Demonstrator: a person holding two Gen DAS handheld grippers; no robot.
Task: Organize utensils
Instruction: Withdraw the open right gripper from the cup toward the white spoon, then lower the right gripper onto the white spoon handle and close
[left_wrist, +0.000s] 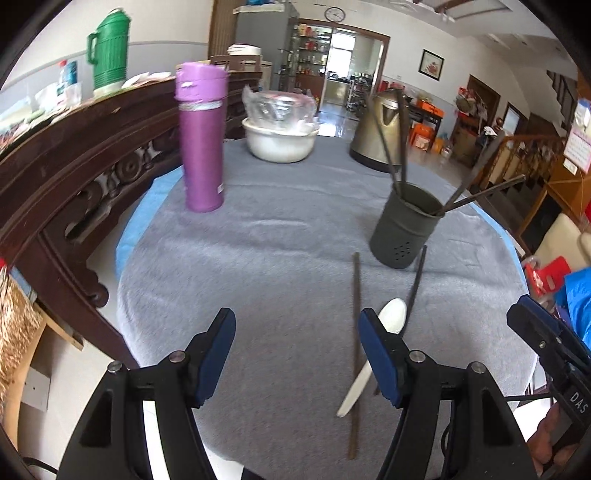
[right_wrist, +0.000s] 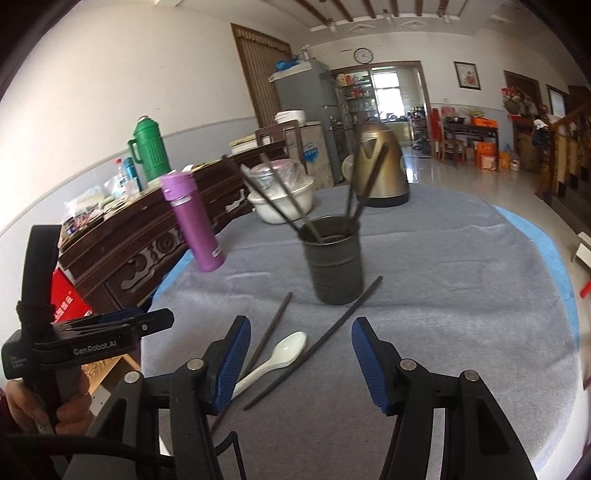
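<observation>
So far, four dark chopsticks (left_wrist: 400, 147) already stand in the dark cup (left_wrist: 406, 229) on the gray bench (left_wrist: 277, 258), and the job is not done. Two more chopsticks and a white spoon (left_wrist: 384, 332) lie flat on the cloth in front of the cup. The brown chopstick (left_wrist: 356, 332) lies to one side of the spoon and the black chopstick (right_wrist: 314, 347) to the other, both very close to it. The left claw (left_wrist: 297, 354) is wide and holds nothing. The right claw (right_wrist: 301, 362) is wide and holds nothing too. It looks like the picking-up step comes next. A claw must go down over one thin stick and pinch it without bumping the spoon. A purple bottle (left_wrist: 201, 136), a white bowl (left_wrist: 280, 142) and a gold kettle (left_wrist: 380, 129) stand farther back, well away. Nothing blocks the cup, but the sticks in it lean out, so a new one needs a gap.
</observation>
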